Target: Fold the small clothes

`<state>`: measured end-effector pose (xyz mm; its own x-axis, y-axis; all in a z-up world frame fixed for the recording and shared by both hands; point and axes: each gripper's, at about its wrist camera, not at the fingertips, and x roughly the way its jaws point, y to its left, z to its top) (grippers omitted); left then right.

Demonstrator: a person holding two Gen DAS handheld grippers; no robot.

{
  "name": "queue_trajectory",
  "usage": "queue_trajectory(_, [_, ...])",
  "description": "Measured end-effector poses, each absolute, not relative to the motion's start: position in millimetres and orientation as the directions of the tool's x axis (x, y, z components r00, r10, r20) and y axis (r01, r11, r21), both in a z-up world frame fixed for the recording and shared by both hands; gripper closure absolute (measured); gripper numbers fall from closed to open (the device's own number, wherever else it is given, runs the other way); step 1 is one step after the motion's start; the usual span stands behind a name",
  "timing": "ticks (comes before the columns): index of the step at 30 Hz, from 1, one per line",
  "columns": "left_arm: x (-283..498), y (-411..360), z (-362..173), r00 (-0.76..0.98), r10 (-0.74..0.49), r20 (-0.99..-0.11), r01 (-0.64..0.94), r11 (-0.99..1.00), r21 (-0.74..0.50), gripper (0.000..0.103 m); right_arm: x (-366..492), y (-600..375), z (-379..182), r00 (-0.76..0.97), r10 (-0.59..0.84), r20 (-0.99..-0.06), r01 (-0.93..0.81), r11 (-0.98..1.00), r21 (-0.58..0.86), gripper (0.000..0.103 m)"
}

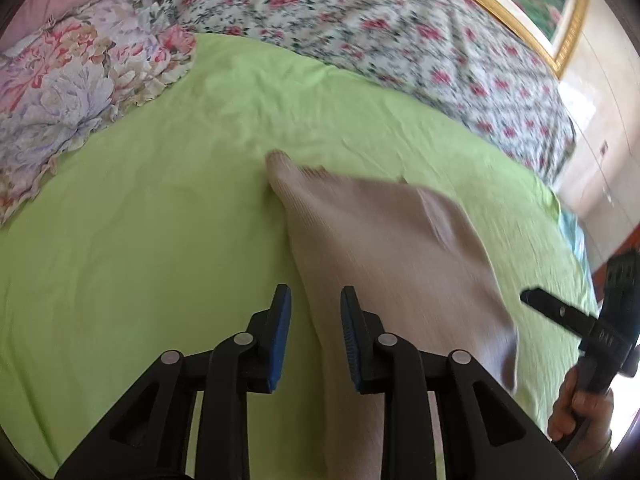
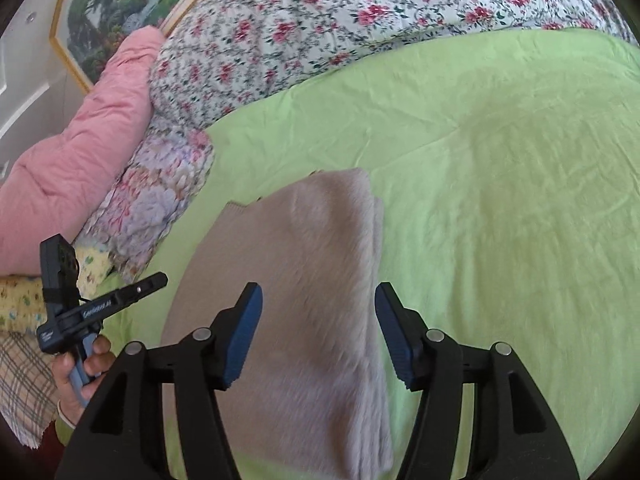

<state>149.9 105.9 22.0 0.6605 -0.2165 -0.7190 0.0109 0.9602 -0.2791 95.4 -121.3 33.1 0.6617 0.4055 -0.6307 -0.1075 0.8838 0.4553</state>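
Left hand-held gripper point(image 1: 316, 300): jaws parted, nothing between the blue pads; it points downward above the left edge of the beige garment point(image 1: 384, 248). Right hand-held gripper point(image 2: 319, 300): jaws parted wider, pads clear of the garment below, over its right half. Each unit is held by a hand point(image 2: 86, 364) on its grip, beside the garment.

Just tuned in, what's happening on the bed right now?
A person holds a gripper in each hand over a beige garment lying folded on the green sheet. The left gripper and right gripper both have their jaws open, gripping nothing. Floral bedding is piled behind.
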Motion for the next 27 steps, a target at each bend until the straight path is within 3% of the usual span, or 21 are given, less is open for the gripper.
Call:
queue_trajectory(3, [118.5,89.6,21.4,0.658,-0.199,-0.726,0.019,0.969,-0.248,0.058,76.5,-113.2,35.5,0.659,0.408,-0.632,-0.125,0.888,0.443,0.035])
queue_trajectory(16, [47.5,67.5,10.3,0.654,-0.11,-0.749,0.003,0.99,-0.144,0.043,13.3,-89.8,27.7,0.628,0.408,-0.663,-0.162,0.902,0.401,0.029])
queue_trajectory(27, [13.6,63.8,3.1,0.665,-0.028,-0.746,-0.015,0.999,-0.052,0.023,-18.4,-73.4,24.5,0.635,0.381,-0.671,-0.207,0.922,0.327,0.019])
